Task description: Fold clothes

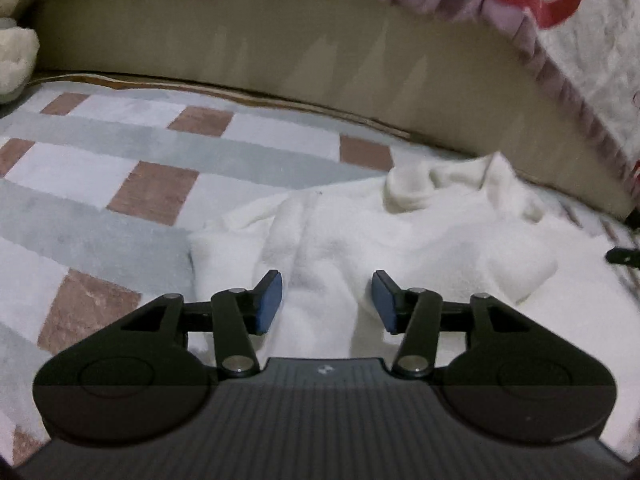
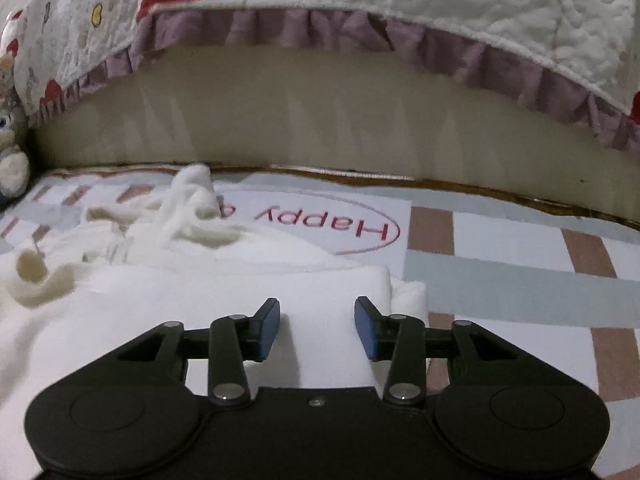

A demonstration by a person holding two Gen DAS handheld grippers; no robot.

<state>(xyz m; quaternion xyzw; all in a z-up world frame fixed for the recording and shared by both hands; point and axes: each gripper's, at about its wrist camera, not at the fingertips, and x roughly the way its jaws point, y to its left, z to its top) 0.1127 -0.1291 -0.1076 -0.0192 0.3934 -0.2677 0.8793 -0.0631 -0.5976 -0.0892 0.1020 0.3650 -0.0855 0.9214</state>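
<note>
1. Nearest the left wrist lens, the left gripper (image 1: 327, 302) has its blue pads (image 1: 269, 302) spread apart with nothing between them, over rumpled white fabric.
2. That fabric is the white garment (image 1: 400, 232), a fleecy piece lying on the checked mat (image 1: 100, 168); its bunched part sits toward the far edge, near the beige panel (image 1: 280, 52).
3. Beyond, a quilted cover with a purple frill (image 1: 560, 40) hangs over the panel, and a plush toy (image 1: 12, 40) sits at far left.
4. Seen from the right wrist, the right gripper (image 2: 317, 330) is likewise spread wide and empty, above a smooth folded edge of the garment (image 2: 200, 304).
5. Just past the fold, loose fabric partly covers a red "Happy" print (image 2: 320, 224) on the mat (image 2: 500, 280).
</note>
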